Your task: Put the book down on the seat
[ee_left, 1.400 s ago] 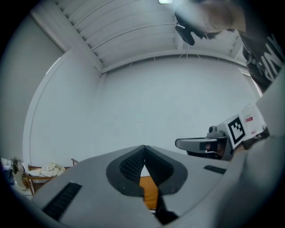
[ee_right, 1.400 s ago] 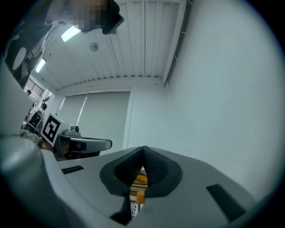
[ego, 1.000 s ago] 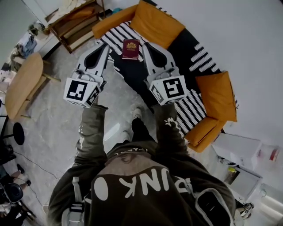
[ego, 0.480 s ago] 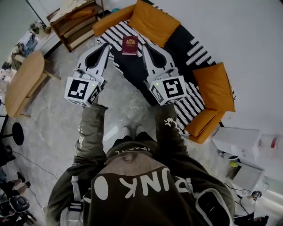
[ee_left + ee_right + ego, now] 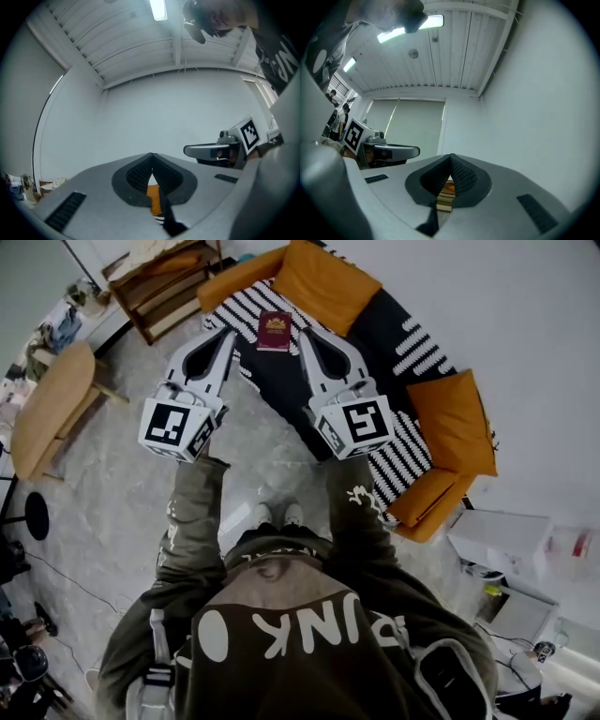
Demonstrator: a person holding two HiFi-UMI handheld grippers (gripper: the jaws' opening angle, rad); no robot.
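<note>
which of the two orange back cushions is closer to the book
The upper cushion in the head view, right beside the maroon book; the other cushion sits far off at lower right.

Right gripper (image 5: 451, 157) jaws closed tip to tip, nothing clamped. Left gripper (image 5: 415, 151) beside it, to its left. Ceiling lamp (image 5: 410, 26) above it, white wall (image 5: 525, 93) beyond.

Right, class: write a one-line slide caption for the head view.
A maroon book lies on the striped sofa seat, framed by the shut left gripper and right gripper.
</note>
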